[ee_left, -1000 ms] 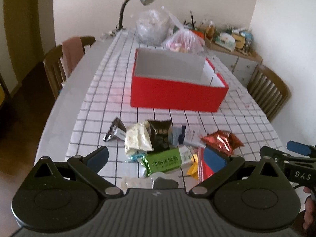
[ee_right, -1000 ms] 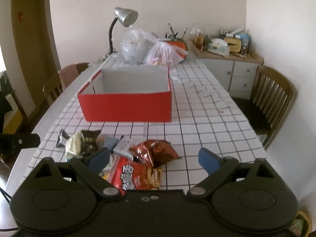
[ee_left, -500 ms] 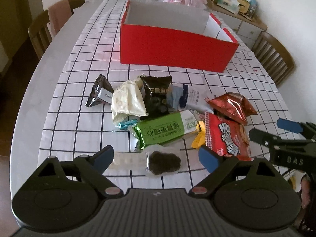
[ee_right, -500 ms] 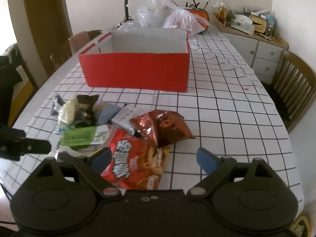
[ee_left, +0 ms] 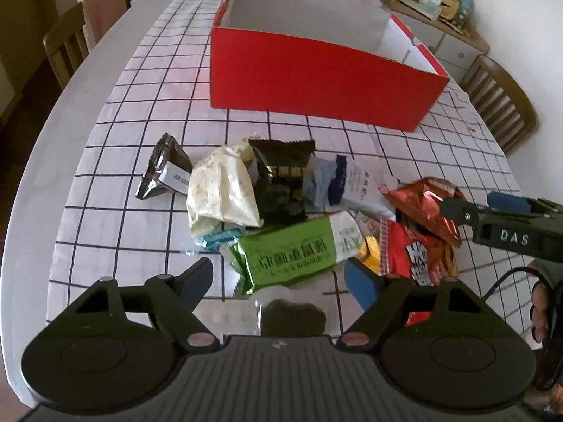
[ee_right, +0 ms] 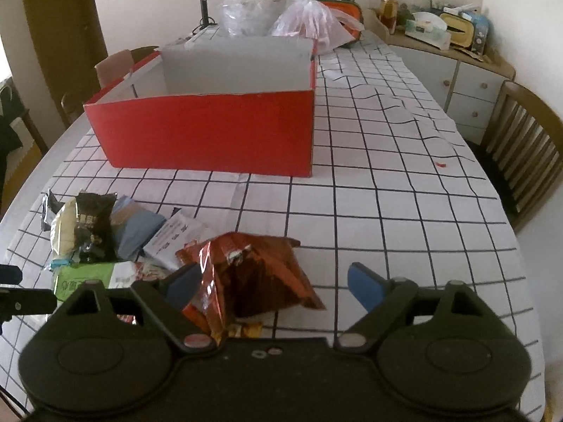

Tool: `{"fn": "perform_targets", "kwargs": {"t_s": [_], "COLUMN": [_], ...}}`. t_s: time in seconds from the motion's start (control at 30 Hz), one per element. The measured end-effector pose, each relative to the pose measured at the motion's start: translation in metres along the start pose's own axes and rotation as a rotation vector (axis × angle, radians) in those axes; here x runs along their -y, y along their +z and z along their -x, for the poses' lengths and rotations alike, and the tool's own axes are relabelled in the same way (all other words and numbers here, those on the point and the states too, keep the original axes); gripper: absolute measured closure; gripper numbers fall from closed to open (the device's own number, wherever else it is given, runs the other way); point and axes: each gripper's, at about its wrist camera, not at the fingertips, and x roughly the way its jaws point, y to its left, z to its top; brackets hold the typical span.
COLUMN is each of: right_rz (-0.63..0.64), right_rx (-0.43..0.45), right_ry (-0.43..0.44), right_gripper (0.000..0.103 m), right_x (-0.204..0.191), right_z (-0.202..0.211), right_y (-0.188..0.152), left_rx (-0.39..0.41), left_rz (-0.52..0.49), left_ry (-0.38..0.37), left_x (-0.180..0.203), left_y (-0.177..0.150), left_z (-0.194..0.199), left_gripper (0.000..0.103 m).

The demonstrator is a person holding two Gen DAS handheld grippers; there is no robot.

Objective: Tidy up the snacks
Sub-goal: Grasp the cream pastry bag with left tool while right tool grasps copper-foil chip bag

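A pile of snack packets lies on the checked tablecloth in front of an open red box [ee_left: 316, 81] [ee_right: 211, 133]. My left gripper [ee_left: 278, 276] hangs low over the pile's near edge, its jaws closing. A green packet [ee_left: 292, 253] lies between its pads, which do not press on it, and a clear packet with a dark cookie [ee_left: 292, 313] lies under it. My right gripper [ee_right: 272, 281] straddles a shiny copper-red bag [ee_right: 253, 274] [ee_left: 425, 204], jaws wide and closing a little, not gripping. A red chips bag [ee_left: 418, 256] lies beside it.
Cream [ee_left: 221, 193], black [ee_left: 281, 183], silver [ee_left: 165, 176] and white-blue [ee_left: 352, 183] packets fill the pile's far side. Plastic bags [ee_right: 302, 17] stand behind the box. Wooden chairs [ee_right: 520, 147] [ee_left: 70, 42] flank the table, with a cluttered sideboard [ee_right: 447, 52] at the back right.
Both grippers have come down and forward onto the pile. The left jaws have narrowed around the green packet. The copper-red bag now sits between the right fingers.
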Motion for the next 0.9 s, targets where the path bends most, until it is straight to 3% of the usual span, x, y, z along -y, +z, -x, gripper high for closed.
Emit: {"fn": "perform_targets", "kwargs": {"t_s": [0.33,0.4,0.5,0.9], "right_rz": [0.020,0.022,0.014,0.011], "right_rx": [-0.044,-0.055,-0.064,-0.116], "right_ry": [0.037,0.045,0.064,0.113], "right_gripper": [0.019,0.020,0.021,0.022], "right_x": [0.002,0.002,0.004,0.005], "right_z": [-0.020,-0.024,-0.025,-0.039], "right_y": [0.009,0.010,0.011,0.013], "left_rx": [0.039,0.023,0.023,-0.034], "left_rz": [0.088,0.150,0.213,0.326], "left_ry": [0.030,0.014,-0.008,-0.112], "left_x": [-0.021,-0.033,-0.047,-0.068], "left_y": [0.035,0.039,0.045,0.061], "left_z": [-0.013,-0.021,-0.028,-0.056], "left_gripper": [0.024,0.031,0.031,0.031]}}
